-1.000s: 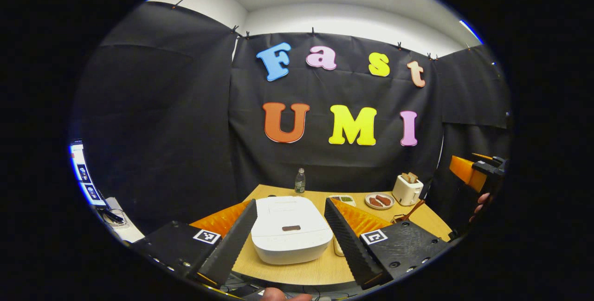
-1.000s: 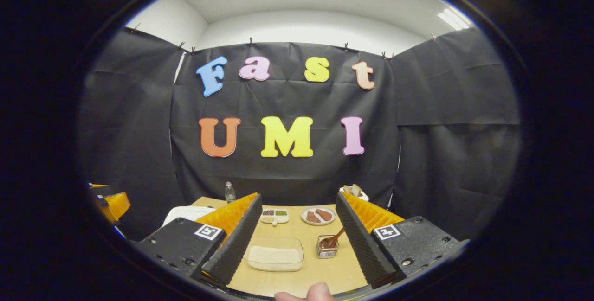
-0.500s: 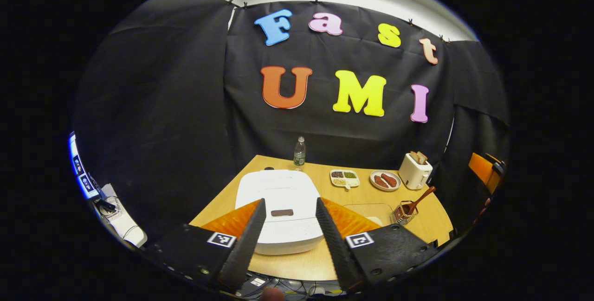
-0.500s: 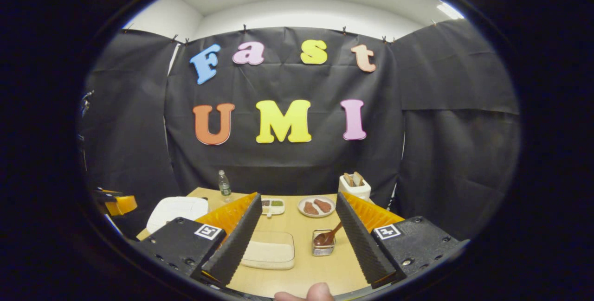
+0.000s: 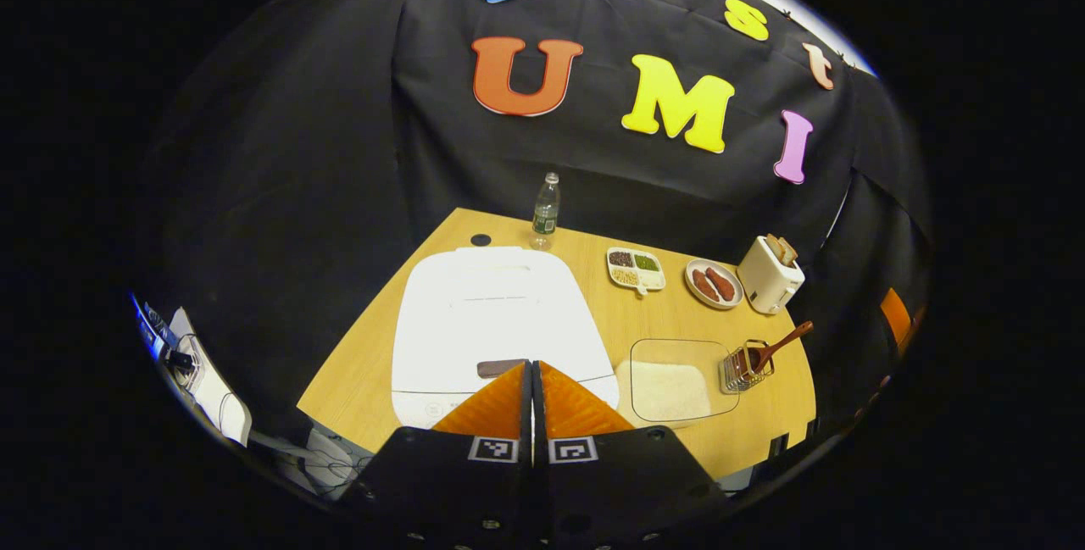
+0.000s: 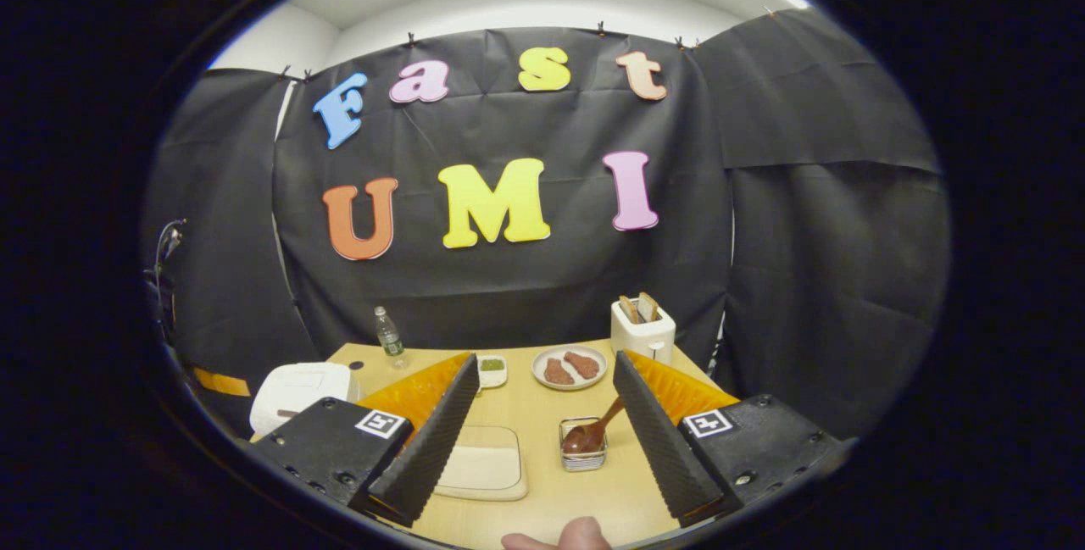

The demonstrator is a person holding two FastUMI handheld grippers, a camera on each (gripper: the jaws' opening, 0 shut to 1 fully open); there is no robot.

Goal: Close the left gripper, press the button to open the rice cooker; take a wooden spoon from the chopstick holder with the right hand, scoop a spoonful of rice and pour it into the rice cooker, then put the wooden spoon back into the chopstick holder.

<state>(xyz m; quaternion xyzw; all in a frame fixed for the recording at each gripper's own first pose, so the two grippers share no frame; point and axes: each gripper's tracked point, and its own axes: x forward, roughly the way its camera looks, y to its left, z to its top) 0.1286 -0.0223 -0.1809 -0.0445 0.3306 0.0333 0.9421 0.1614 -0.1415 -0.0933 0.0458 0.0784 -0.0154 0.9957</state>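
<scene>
A: Item one, your left gripper point(image 5: 532, 363): fingers pressed together, nothing between them, tips poised just over the cooker's point(image 5: 492, 313) front edge beside its dark button point(image 5: 500, 368). Whether they touch it, I cannot tell.

B: Cooker status?

A: Lid down. So the closing step is done; the press is yours to finish.

B: Item two, the right?

A: Your right gripper point(image 6: 542, 414): fingers wide apart, empty. Spoon point(image 6: 593, 433) stands untouched in the holder point(image 6: 582, 455), between the fingers but well ahead of them. Rice tray point(image 6: 483, 467) sits just left of the holder.

B: Outstanding?

A: Press, fetch spoon, scoop, pour, return spoon.
</scene>
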